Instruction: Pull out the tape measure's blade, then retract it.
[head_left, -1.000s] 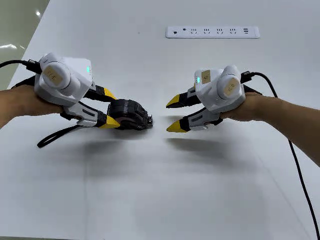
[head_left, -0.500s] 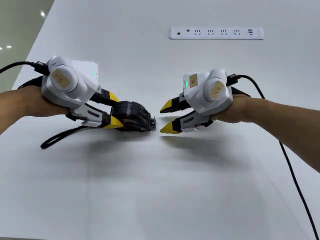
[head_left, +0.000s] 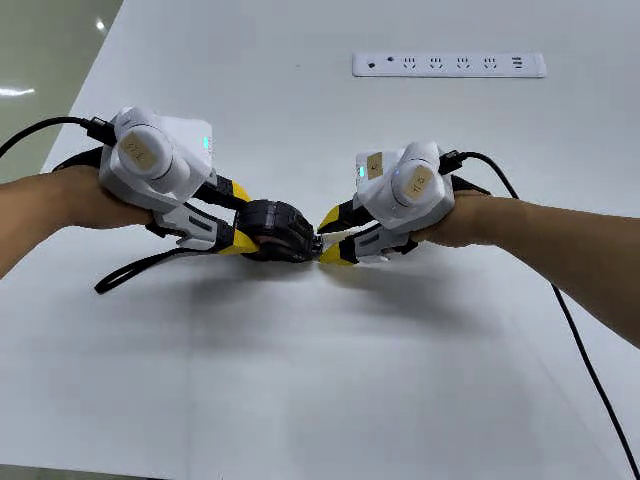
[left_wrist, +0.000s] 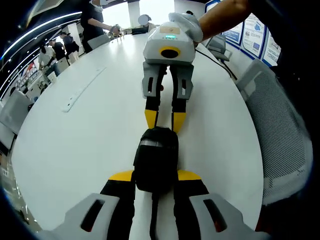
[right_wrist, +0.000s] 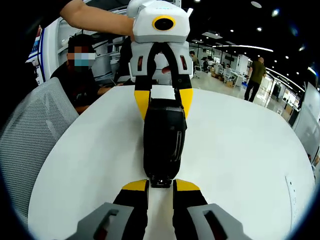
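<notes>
Currently, step: you are at the hook grab. The blade is not yet drawn, so I judge the task to be at its start.
Tape: the black tape (head_left: 272, 230) sits mid-bench, low over the table (head_left: 300, 380), nose toward your right hand. Whether it rests on the surface cannot be told.
Left gripper: the left gripper (head_left: 232, 218) is pressed onto the tape's two flanks. In the left gripper view the yellow tips bracket the body squarely.
Right gripper: the right gripper (head_left: 331, 236) has its jaws narrowly parted, one on each side of the nose. No pinch is evident.
Hook: the hook (right_wrist: 160, 182) is small and dark, and lies in the mouth of your right jaws.
Alignment: the two tools face each other in one line along the tape, which is satisfactory.
Advice: close the right jaws fully on the hook before any pull. Draw straight back along that line, and keep the left hand firm and level.
Risk: a shallow bite may slip off the hook. A skewed pull may twist the tape in the left jaws.
Surroundings: the power strip (head_left: 449, 65) is well apart at the far edge.
</notes>
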